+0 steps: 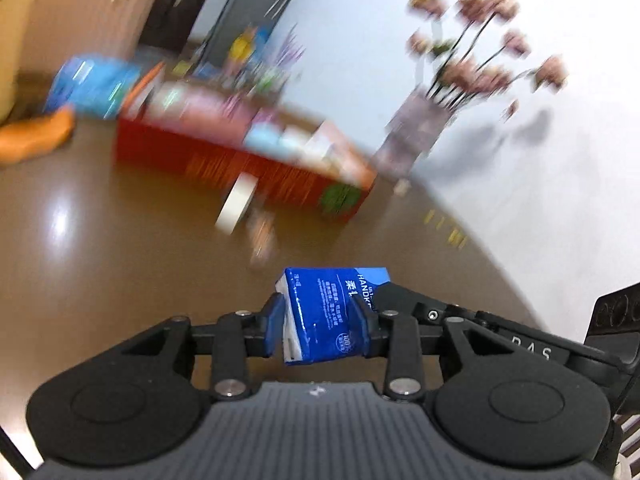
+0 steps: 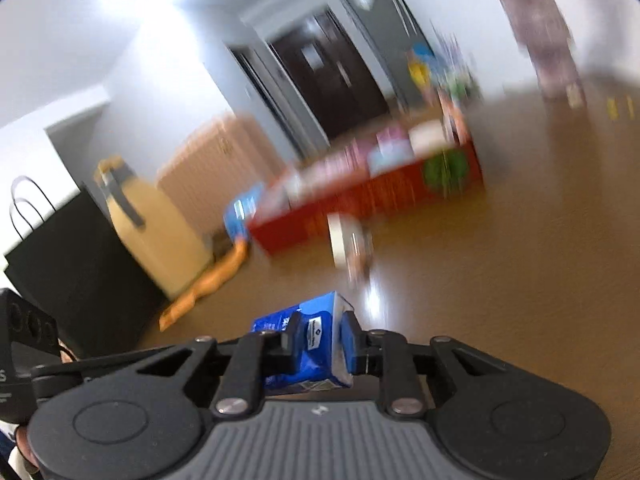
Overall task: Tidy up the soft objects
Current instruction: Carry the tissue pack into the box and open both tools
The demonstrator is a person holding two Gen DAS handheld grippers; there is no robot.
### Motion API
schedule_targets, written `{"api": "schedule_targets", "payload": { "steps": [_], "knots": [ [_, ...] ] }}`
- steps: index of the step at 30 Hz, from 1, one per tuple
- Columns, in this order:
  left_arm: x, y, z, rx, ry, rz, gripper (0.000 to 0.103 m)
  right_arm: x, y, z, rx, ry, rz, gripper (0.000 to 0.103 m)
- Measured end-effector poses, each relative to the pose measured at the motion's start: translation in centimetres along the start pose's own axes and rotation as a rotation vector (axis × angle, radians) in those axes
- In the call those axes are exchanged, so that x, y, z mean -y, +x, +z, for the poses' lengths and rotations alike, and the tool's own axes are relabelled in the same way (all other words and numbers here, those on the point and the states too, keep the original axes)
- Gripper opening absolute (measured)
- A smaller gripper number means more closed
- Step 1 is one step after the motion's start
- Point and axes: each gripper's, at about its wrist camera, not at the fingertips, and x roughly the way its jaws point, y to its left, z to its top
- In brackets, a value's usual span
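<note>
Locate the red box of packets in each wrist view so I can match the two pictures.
Left wrist view: the red box lies upper centre-left on the brown floor, its green-marked end toward the right.
Right wrist view: the red box lies centre-right, its green-marked end at right.
Shared landmark: the white tape roll just in front of the box.

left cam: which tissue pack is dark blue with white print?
The tissue pack clamped in the left tool; the blurred packs in the red box look pink, pale blue and white.
</note>
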Motion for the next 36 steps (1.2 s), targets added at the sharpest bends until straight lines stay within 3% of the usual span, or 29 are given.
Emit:
{"api": "schedule_targets", "payload": {
  "steps": [4,8,10,13,15,18,26,30,34,36],
  "knots": [
    [0.0,3.4,7.7,0.077,0.043,-0.051,0.035,-0.8,1.9,7.0,0.112,-0.108,-0.031,0.020],
    [-3.5,9.5,13.3,0.050,-0.098,-0.077,0.036,-0.5,7.3,12.6,0.127,-0.139,-0.069,0.020],
    [-5.0,12.0,15.0,0.048,-0.111,-0.067,0.036,0.2,10.6,14.4,0.108,-0.144,-0.085,0.020],
    [-8.1,15.9,15.3,-0.008,-0.153,-0.050,0.035,1.6,15.3,15.8,0.062,-0.124,-0.125,0.020],
    [-9.8,17.8,14.9,-0.038,-0.172,0.002,0.036,2.7,18.4,15.8,-0.004,-0.103,-0.133,0.020],
    [-9.5,19.3,14.7,-0.086,-0.059,0.107,0.033,4.0,22.5,15.0,-0.101,-0.108,-0.159,0.020],
    [-9.4,21.2,14.5,-0.138,-0.008,0.142,0.033,5.4,23.5,14.9,-0.167,-0.039,-0.127,0.023],
    [-9.1,20.4,14.7,-0.129,0.013,0.130,0.039,5.2,22.1,15.7,-0.105,-0.054,-0.124,0.023],
    [-8.6,18.2,16.0,-0.019,0.030,0.122,0.038,5.1,22.6,16.6,-0.063,-0.071,-0.094,0.020],
    [-8.4,18.3,16.1,-0.002,0.047,0.143,0.035,5.2,23.8,16.4,-0.092,-0.061,-0.090,0.016]
  ]
}}
